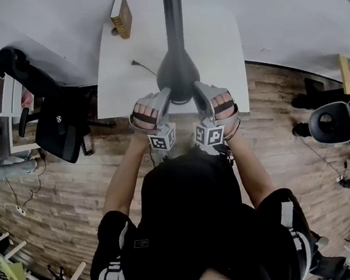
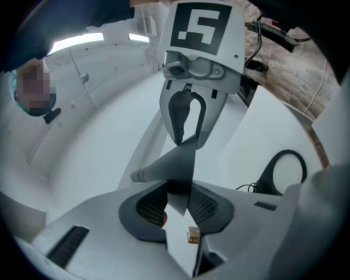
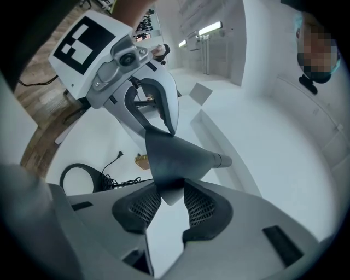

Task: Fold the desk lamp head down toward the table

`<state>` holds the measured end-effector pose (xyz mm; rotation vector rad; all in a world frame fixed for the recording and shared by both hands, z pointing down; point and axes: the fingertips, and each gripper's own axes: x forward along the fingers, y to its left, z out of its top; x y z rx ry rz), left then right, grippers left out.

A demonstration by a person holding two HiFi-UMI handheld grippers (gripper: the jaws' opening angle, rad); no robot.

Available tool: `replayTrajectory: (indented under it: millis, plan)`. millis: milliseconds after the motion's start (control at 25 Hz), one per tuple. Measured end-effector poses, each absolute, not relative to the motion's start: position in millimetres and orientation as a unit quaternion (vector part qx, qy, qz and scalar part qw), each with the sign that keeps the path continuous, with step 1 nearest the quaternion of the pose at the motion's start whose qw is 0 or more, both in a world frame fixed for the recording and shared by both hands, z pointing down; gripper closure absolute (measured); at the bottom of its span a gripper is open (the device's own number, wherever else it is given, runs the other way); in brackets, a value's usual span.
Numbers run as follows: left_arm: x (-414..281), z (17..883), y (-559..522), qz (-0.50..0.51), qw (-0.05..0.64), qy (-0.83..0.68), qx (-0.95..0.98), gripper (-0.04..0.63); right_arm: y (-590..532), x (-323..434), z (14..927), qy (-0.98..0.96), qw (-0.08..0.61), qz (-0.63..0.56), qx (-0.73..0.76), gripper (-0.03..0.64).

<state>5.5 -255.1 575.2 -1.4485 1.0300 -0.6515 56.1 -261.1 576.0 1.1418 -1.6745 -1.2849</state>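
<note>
A dark grey, flat, teardrop-shaped lamp head (image 1: 177, 72) hangs over the white table (image 1: 220, 42) on its dark arm (image 1: 173, 16). My left gripper (image 1: 164, 101) clasps its left edge and my right gripper (image 1: 199, 92) its right edge. In the left gripper view the head's edge (image 2: 175, 164) sits between the ribbed pads (image 2: 149, 206) of my left gripper (image 2: 178, 201), touching both. The right gripper view shows the same: the head (image 3: 175, 156) fills the gap of my right gripper (image 3: 170, 198). Each gripper view shows the other gripper across the head.
The lamp's ring-shaped base (image 2: 287, 172) and its black cable (image 1: 142, 65) lie on the table. A small brown box (image 1: 121, 15) stands at the table's far left corner. A black office chair (image 1: 51, 113) is left of the table, on the wooden floor.
</note>
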Motion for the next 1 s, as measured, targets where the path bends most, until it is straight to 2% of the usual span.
replayTrajectory:
  millis: [1000]
  plan:
    - [6.9,601.4,-277.6,-0.323,0.571,0.453,-0.604,0.457,-281.3,55.1,600.5,-0.66,0.376,-0.483,0.435,0.436]
